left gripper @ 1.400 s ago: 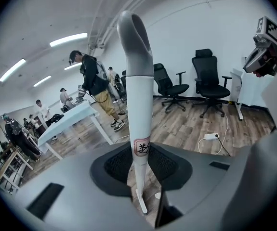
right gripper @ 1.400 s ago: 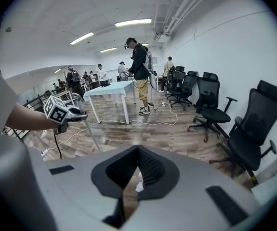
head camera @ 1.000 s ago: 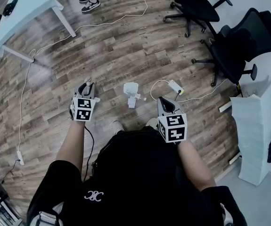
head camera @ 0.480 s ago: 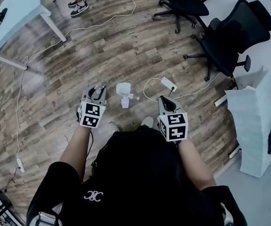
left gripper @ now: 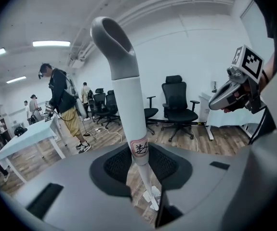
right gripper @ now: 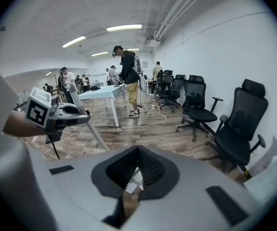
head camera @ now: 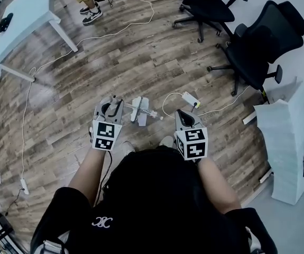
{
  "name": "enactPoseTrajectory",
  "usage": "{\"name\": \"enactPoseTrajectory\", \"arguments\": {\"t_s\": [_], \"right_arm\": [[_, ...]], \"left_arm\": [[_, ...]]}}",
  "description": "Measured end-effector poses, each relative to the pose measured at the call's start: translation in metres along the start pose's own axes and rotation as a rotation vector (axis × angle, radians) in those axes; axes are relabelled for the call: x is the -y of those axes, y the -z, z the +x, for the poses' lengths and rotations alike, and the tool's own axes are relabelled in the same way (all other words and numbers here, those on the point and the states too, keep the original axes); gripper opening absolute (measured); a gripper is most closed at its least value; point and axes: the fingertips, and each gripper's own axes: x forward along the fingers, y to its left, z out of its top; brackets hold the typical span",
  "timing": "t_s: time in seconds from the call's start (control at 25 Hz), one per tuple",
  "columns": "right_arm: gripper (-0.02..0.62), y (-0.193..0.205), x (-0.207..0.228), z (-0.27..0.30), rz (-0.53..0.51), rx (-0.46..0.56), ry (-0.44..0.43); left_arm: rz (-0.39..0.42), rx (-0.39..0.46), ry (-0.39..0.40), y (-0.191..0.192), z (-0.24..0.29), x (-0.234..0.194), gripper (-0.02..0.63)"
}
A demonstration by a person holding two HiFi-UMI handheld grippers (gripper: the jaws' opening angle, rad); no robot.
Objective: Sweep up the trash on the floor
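Observation:
My left gripper point(head camera: 111, 106) is shut on a long white handle with a grey hooked top point(left gripper: 127, 100). The handle stands upright between the jaws and carries a small label. Its thin lower shaft runs down to a white piece on the wooden floor point(head camera: 139, 110), which also shows below the jaws point(left gripper: 150, 196). My right gripper point(head camera: 185, 117) hovers to the right of that piece, jaws together and holding nothing. In the right gripper view, the white piece point(right gripper: 136, 178) shows through the slit, and the left gripper point(right gripper: 67, 113) holds the slanting pole at left.
A white power strip point(head camera: 190, 98) with a looping cable lies just ahead of the right gripper. Black office chairs point(head camera: 257, 52) stand at the right, a white table point(head camera: 25, 15) at far left, a white cabinet point(head camera: 286, 142) at right. A person's shoes point(head camera: 91, 16) are beyond.
My left gripper has moved right with the handle, closer to the white piece on the floor. The right gripper has stayed about where it was.

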Motion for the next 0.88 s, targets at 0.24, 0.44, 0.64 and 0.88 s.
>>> {"name": "enactPoseTrajectory", "arguments": {"t_s": [0.24,0.44,0.64,0.88], "right_arm": [[0.012,-0.008,-0.013,0.003,-0.007,0.032,-0.019],[0.012,-0.041,-0.016,-0.008,0.002,0.145,0.008],[0.012,-0.099,-0.019,-0.026,-0.015,0.303,0.018],[0.012,-0.162,-0.028,-0.052,0.041,0.48,-0.042]], "left_arm": [[0.019,0.098,0.003,-0.054,-0.025,0.009,0.101],[0.038,0.181,0.027,-0.106,-0.041,0.016,0.101],[0.009,0.244,0.029,-0.152,-0.055,0.011,0.1],[-0.028,0.3,0.066,-0.195,-0.073,0.014,0.1]]}}
